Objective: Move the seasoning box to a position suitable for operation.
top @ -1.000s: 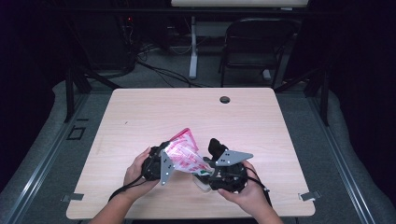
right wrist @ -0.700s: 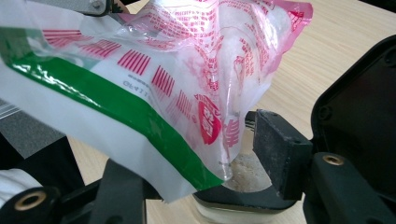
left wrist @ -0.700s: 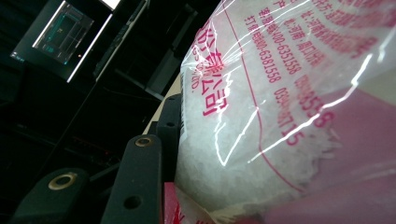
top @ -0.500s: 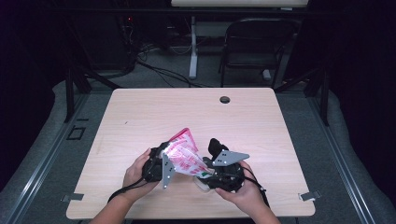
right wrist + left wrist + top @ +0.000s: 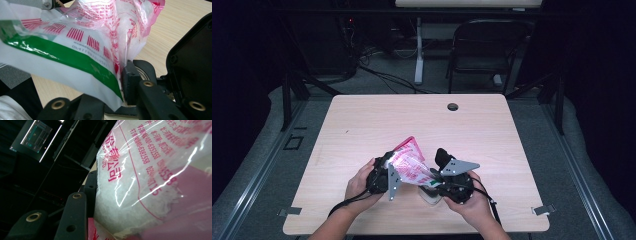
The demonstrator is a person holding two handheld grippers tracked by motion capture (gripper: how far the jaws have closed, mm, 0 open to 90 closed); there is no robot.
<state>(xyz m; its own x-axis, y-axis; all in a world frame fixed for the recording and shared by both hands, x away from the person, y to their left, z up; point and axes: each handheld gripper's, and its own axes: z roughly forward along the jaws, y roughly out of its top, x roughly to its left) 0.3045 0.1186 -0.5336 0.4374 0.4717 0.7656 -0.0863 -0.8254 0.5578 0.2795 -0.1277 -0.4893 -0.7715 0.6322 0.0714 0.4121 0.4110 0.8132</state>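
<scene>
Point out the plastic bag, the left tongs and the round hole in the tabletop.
plastic bag (image 5: pixel 409 165), high view, on its red-printed clear middle.
left tongs (image 5: pixel 384 161), high view, at the tips against the bag.
round hole (image 5: pixel 453 107), high view, on its dark centre.

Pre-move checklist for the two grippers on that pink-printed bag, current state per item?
1. Left gripper has the plastic bag: ok; in the left gripper view the bag's clear film lies against its jaw.
2. Right gripper pinches the bag's white-and-green end: cannot tell; its jaws have just been closing with that end between them, but firm pad contact isn't clear.
3. Bag off the table: ok; it hangs between the two grippers in the high view.
4. Bag sealed, nothing spilling: cannot tell; white granules show inside, the seams are hidden.
5. Room on the table ahead: ok; bare wood up to the cable hole.
</scene>
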